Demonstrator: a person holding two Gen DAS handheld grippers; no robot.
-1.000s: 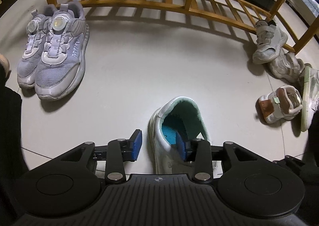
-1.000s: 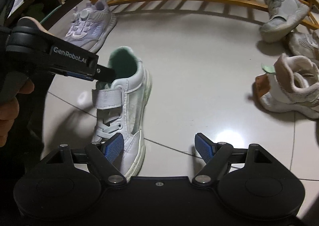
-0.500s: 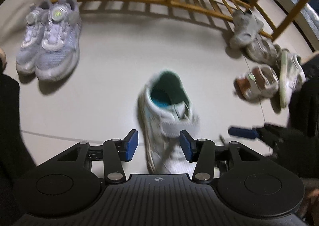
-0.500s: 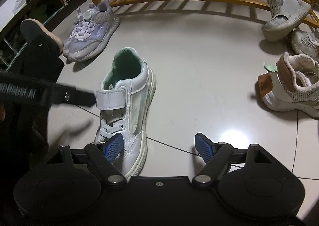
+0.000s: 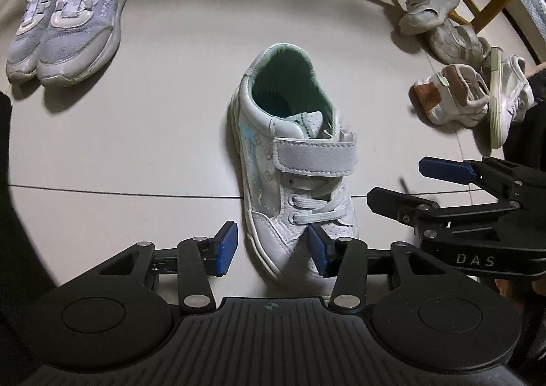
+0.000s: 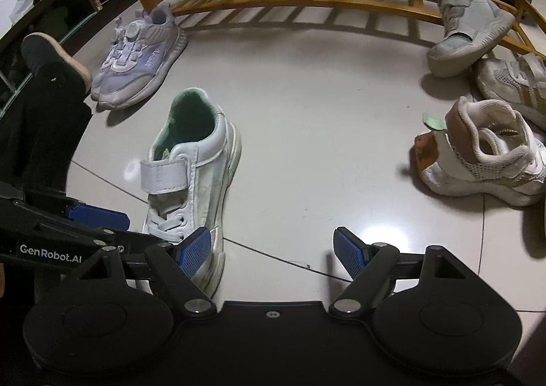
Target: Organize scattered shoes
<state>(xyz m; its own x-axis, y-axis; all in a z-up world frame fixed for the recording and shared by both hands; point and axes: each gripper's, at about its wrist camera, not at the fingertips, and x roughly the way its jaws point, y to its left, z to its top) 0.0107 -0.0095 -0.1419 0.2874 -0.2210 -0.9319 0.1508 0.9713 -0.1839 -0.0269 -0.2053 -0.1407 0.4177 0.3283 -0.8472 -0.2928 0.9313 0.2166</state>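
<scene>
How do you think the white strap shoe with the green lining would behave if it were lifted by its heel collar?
The white strap shoe looks small and thin-walled, so probably light. Its padded green collar would likely squash between pads rather than stay rigid. The flat sole sits squarely on the tiled floor, so a push should slide it rather than tip it, though the glossy tiles may let it skid.

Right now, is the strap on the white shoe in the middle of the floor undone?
No, the strap lies fastened flat across the top of the white shoe, above its laces.
</scene>
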